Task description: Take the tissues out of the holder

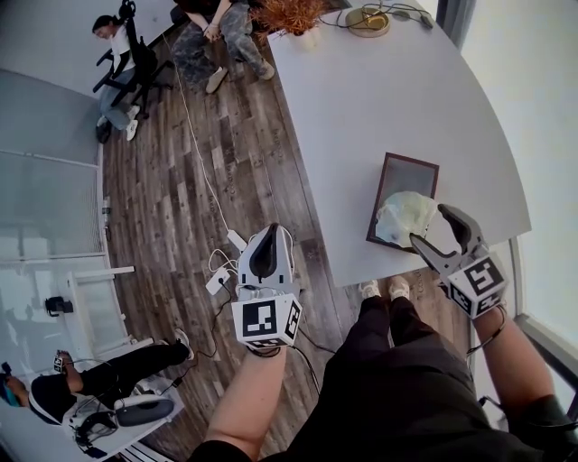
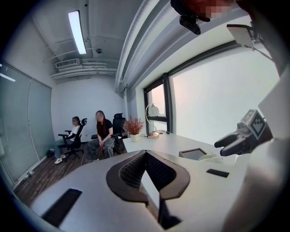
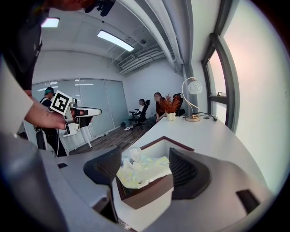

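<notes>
Gaping wide, fingers of the right gripper (image 3: 145, 168) flank the tissues (image 3: 138, 174) in the holder (image 3: 152, 194), gripping nothing; fingers of the left gripper (image 2: 147, 176) meet, empty.

left gripper (image 1: 267, 236): white shell, dark ribbed pads | right gripper (image 1: 430, 226): grey, dark pads | each bears a black-and-white marker cube (image 1: 265, 320) | worn: black trousers (image 1: 397, 379), pale shoes (image 1: 384, 289)

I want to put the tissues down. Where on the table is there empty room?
The wide bare stretch of table between the holder and the far-end plant and lamp is free. The near edge is crowded: the open right gripper hangs at the tissues.
</notes>
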A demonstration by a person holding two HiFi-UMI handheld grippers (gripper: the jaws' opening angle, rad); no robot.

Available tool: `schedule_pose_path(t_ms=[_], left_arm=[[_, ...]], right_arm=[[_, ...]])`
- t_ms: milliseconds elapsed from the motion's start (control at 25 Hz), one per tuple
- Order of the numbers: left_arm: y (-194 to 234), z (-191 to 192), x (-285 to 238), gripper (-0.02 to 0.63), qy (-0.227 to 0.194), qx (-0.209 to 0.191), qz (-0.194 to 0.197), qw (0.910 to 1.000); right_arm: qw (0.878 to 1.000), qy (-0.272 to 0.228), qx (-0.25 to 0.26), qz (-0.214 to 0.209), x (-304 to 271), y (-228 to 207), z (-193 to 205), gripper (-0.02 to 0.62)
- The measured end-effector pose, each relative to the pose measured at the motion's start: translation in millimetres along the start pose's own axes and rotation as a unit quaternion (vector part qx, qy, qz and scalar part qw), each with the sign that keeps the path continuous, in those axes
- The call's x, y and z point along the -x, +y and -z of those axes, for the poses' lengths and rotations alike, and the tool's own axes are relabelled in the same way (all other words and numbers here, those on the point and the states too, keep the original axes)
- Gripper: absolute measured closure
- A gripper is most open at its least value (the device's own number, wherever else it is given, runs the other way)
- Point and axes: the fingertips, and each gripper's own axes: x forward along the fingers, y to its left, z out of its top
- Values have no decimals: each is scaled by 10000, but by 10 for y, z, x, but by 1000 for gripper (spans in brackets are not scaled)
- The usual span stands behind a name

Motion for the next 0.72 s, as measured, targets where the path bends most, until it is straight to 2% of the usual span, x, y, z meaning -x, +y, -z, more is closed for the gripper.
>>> schedule_pose_path(t_ms=[200,720], left_arm=[[-1,94,-143,601,139,30,12,9999],[16,367,-264,601,364,92,-19,9993]], right_arm=[[9996,192,88,-199,-117,47,87,232],[9973,692,223,122,-306,-85,421,229]])
